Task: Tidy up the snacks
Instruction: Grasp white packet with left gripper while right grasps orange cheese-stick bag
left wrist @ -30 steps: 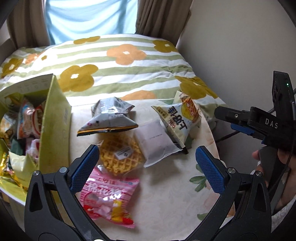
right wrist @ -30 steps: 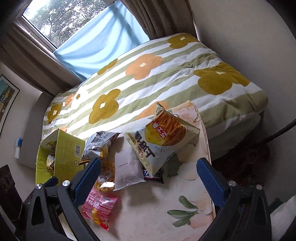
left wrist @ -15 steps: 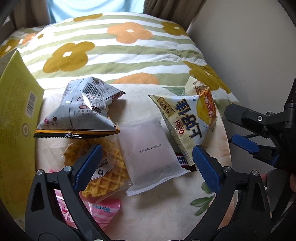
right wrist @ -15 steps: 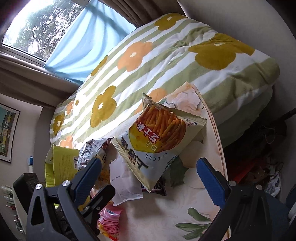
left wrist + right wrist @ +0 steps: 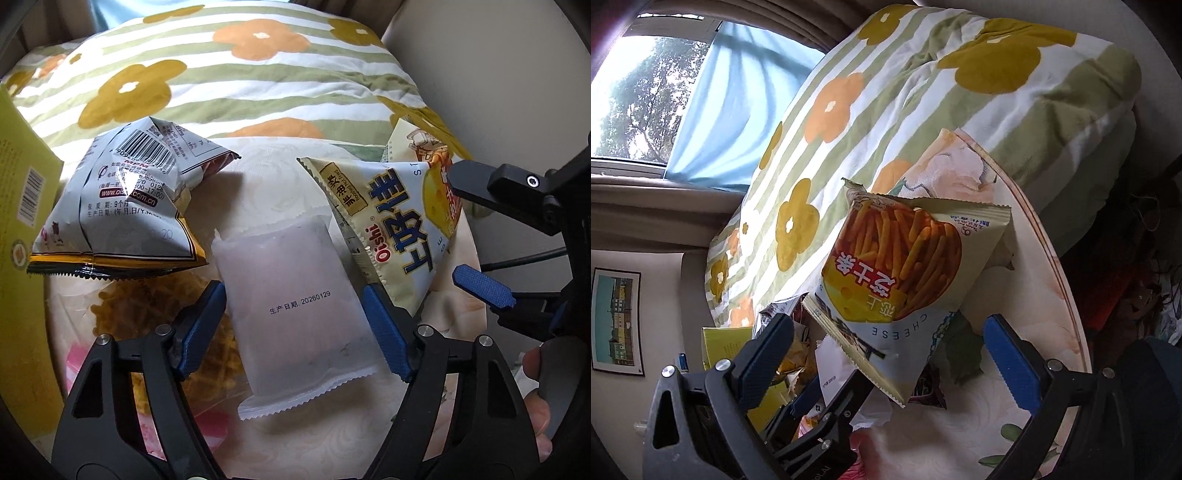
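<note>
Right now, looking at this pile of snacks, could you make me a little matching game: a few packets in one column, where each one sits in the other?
Things:
1. frosted white packet
2. silver bag
3. cheese stick bag
4. waffle packet

Places:
A. in front of the right gripper, lying over other packets
B. partly under the silver bag
C. between the fingers of the left gripper
D. next to the yellow box

Pairs: 1-C, 2-D, 3-A, 4-B
</note>
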The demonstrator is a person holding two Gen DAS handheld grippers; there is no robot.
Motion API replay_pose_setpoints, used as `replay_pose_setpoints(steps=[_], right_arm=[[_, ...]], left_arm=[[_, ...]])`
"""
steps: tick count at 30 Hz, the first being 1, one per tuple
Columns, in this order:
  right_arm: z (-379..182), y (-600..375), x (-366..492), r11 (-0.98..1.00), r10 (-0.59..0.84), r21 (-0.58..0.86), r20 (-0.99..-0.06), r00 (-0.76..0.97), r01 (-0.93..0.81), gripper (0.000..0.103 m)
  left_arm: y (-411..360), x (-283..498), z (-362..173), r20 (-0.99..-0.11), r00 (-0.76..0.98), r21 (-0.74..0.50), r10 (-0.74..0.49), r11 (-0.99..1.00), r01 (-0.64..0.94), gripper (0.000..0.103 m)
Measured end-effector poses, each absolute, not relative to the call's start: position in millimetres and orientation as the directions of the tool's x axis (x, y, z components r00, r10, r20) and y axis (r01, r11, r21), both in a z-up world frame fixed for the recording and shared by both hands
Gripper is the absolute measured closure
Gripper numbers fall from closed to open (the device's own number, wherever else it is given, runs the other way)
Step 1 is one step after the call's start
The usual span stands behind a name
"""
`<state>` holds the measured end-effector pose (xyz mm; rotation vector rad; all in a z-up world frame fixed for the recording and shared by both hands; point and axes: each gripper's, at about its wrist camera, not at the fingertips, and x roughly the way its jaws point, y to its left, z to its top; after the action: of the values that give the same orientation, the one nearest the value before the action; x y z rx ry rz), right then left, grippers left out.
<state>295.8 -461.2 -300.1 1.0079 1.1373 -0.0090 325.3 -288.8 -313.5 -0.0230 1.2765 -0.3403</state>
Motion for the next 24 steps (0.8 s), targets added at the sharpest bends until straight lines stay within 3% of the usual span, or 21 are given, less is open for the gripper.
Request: replay_pose_setpoints(steps=[16, 24], right_arm=[[-310, -456, 329, 0.596, 0.368, 0.572, -0.818, 0.442, 0.563, 0.001], [-313, -458, 328, 0.608, 0.369, 0.576, -0.814, 0.448, 0.547, 0.026]], left_arm=[[-295, 330, -315, -0.942, 0.237, -0.167, -0.238, 0.944, 0.285, 0.038], [-291, 323, -307, -0.94, 0.226, -0.183, -0.255, 0.937, 0.297, 0.038]])
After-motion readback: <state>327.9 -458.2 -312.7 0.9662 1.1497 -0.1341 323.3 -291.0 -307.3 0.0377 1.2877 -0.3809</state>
